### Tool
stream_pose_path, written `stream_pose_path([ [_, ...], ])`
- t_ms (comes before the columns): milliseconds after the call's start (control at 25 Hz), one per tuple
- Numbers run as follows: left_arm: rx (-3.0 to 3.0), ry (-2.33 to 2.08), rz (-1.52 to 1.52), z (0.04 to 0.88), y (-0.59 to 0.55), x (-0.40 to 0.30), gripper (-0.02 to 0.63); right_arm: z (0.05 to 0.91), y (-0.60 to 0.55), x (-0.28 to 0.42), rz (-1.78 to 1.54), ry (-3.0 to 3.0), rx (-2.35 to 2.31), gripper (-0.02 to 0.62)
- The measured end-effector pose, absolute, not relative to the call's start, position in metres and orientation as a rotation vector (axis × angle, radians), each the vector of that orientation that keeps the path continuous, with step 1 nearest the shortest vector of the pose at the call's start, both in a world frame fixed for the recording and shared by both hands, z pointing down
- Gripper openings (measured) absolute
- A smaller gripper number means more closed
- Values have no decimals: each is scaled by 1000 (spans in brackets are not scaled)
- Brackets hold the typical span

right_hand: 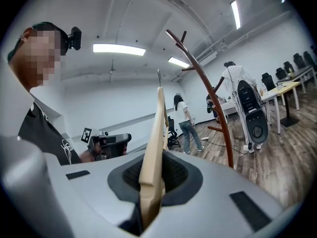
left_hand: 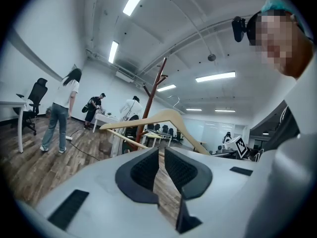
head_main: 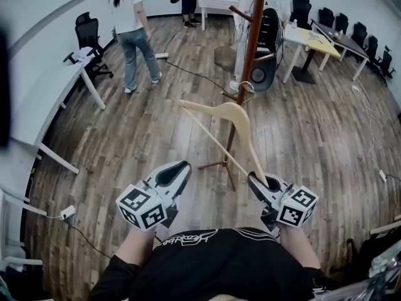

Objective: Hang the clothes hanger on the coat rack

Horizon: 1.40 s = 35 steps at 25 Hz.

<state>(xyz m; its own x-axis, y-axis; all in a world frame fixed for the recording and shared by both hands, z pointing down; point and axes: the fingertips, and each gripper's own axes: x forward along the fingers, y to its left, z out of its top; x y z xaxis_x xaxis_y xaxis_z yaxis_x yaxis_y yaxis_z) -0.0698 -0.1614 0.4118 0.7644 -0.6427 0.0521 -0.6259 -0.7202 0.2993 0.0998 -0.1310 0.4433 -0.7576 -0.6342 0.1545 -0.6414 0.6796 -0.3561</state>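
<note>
The right hand-held gripper clenches the near end of a pale wooden clothes hanger, held above the wood-plank floor with its metal hook close to the brown wooden coat rack just beyond. The left hand-held gripper, jaws slightly parted, grasps nothing. The pickup looks done; hooking the hanger onto the coat rack remains.

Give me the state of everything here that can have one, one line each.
Rack: upright.
Hanger: tilted, held by one arm end, not yet on the rack.
Right tongs: shut on the hanger.
Left tongs: slightly apart, empty.
</note>
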Motion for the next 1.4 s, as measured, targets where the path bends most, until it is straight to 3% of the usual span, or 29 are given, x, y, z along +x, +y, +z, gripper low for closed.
stream_pose_path([
  [480, 2657, -932, -39, 421, -242, -53, 41, 446, -203, 124, 591, -2828, 1172, 55],
  [1000, 2749, -933, -41, 385, -348, 0, 41, 402, -299, 167, 389, -2863, 1160, 55],
  [1400, 2792, -816, -43, 395, -399, -1, 41, 363, -336, 166, 287, -2823, 1312, 55],
])
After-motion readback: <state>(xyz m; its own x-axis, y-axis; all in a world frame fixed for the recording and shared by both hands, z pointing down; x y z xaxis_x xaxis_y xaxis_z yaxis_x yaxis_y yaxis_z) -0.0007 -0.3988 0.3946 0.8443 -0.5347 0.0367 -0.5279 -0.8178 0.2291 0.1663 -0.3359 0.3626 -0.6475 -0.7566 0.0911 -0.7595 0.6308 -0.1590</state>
